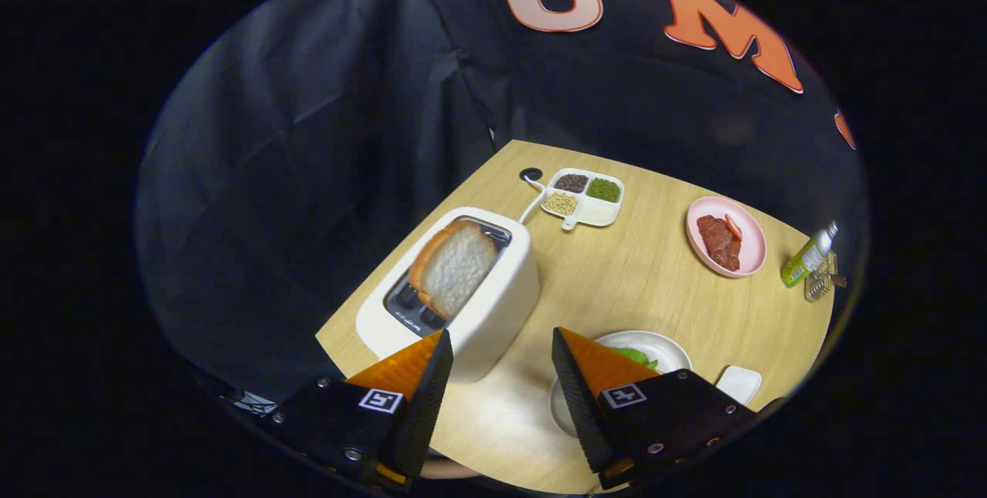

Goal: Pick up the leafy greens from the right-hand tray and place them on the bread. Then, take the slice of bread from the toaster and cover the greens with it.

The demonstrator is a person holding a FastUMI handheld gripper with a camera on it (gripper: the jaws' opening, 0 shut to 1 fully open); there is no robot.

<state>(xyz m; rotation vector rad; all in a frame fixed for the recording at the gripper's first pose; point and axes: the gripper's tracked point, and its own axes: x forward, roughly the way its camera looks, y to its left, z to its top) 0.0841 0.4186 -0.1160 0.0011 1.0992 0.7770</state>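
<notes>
Fingers point(432, 359) of gripper point(500, 344) spread, empty, above table point(617, 282). Bread slice point(455, 267) leaned in toaster point(493, 313). Risk judged: off-centre pinch, slice tearing or slipping short of greens point(636, 356).

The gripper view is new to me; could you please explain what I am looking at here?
The camera rides on a hand-held gripper that a person carries; its two fingers point forward, open, holding nothing. Below lies a wooden table. Just ahead of the fingers stands a white toaster with a slice of bread sticking up. Behind one finger, a white plate holds leafy greens. Farther off sit a divided dish of beans, a pink plate with meat and a green bottle.
</notes>
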